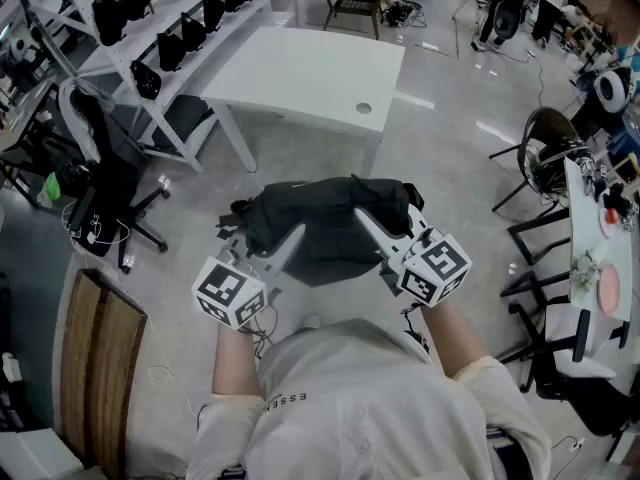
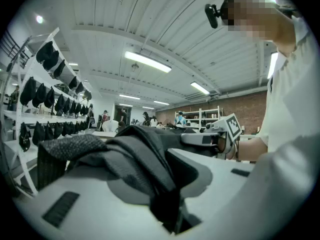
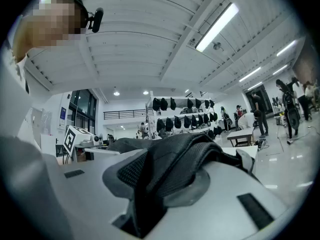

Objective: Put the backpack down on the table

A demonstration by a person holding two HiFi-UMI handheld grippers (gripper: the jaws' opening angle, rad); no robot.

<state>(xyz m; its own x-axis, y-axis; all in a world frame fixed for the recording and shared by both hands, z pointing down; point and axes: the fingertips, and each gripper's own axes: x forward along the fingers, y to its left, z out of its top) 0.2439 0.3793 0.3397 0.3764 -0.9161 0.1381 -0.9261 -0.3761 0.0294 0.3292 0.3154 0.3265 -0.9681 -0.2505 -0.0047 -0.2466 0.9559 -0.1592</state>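
I hold a black backpack (image 1: 330,223) in the air over the floor, a little short of the white table (image 1: 310,73). My left gripper (image 1: 287,246) is shut on a dark padded strap (image 2: 125,159) at the bag's left side. My right gripper (image 1: 374,230) is shut on a mesh strap (image 3: 170,169) at its right side. In the left gripper view the strap runs between the jaws of the left gripper (image 2: 165,189), and the right gripper (image 2: 210,138) shows beyond it. In the right gripper view the fabric fills the gap in the right gripper (image 3: 160,189).
A white rack (image 1: 150,18) with several black bags runs along the upper left. A black office chair (image 1: 100,168) stands left of the table. A wooden bench (image 1: 100,368) lies at lower left. Chairs (image 1: 545,158) and a cluttered desk (image 1: 590,248) line the right.
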